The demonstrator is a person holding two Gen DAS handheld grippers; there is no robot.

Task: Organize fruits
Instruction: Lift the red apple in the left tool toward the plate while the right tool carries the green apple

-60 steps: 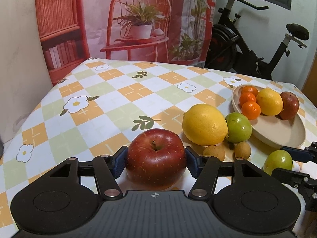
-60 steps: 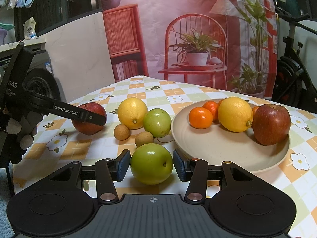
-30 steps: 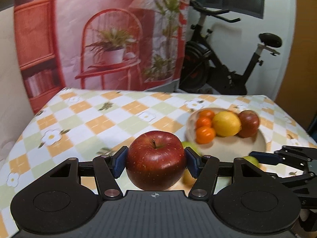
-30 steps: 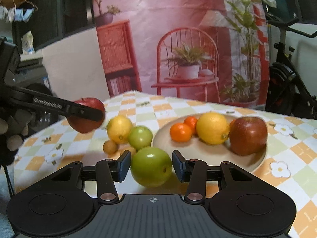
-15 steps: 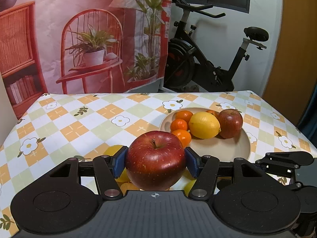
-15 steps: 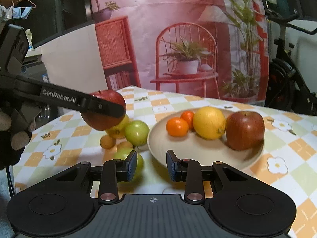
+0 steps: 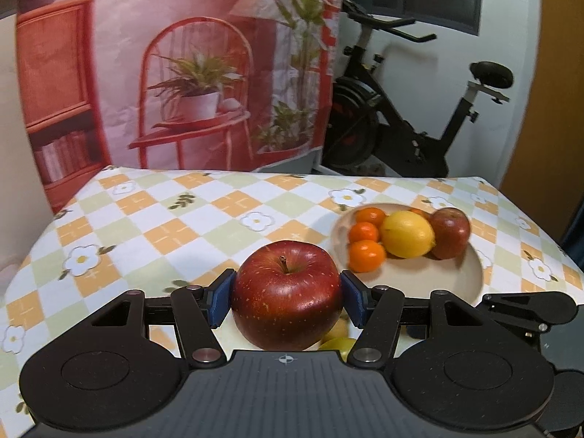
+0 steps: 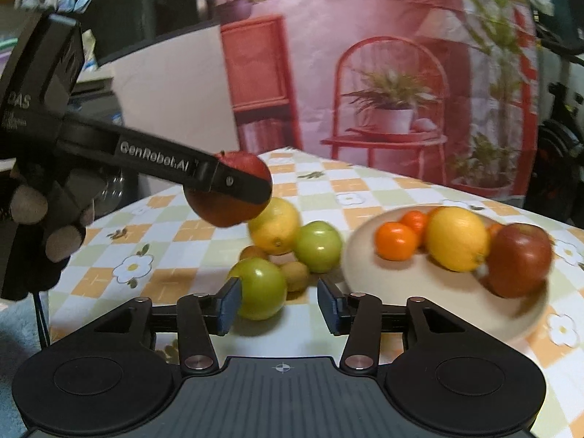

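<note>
Red apple [image 7: 286, 295] sits clamped between the left gripper [image 7: 286, 297] pads, lifted above the checked tablecloth [image 7: 204, 219]. From that camera, the plate [image 7: 471, 273] lies at two o'clock, already holding oranges, a lemon and another apple. Carry it across level and lower it into the bare near part of the plate. The right gripper [image 8: 279, 301] hangs open and empty, a green apple [image 8: 261, 288] just beyond its left pad.
</note>
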